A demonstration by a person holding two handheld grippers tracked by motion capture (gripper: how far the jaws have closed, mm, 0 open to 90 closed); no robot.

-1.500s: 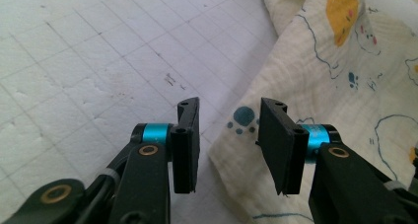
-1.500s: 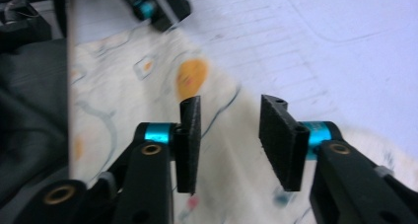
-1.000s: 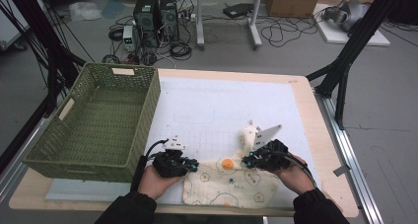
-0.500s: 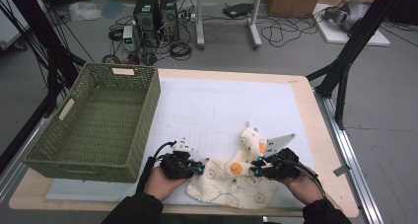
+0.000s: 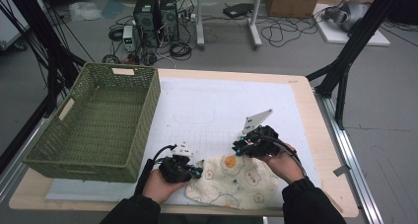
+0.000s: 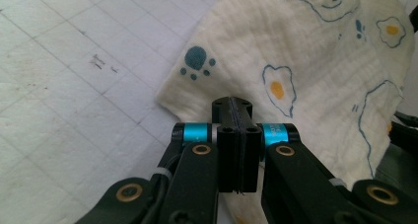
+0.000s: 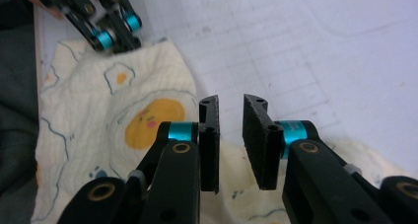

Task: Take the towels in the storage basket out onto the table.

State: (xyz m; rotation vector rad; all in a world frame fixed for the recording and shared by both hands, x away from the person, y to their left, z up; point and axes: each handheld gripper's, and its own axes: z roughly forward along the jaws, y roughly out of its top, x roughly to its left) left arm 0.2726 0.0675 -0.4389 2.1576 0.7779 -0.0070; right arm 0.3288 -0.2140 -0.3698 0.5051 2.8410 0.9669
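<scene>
Egg-print cloth [image 5: 235,180] lies rumpled at the worktop's [image 5: 305,115] near edge, left hand-held gripper [image 5: 194,171] clenched on its corner, right hand-held gripper [image 5: 238,148] released above; an uneven tug could bunch the fabric

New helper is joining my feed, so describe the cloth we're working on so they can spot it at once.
Start at the white mat covering the table, with the green basket on its left. The cloth lies at the mat's near edge, between the person's two hands. It is the only soft item there: cream fabric printed with fried eggs and blue paw marks.
</scene>
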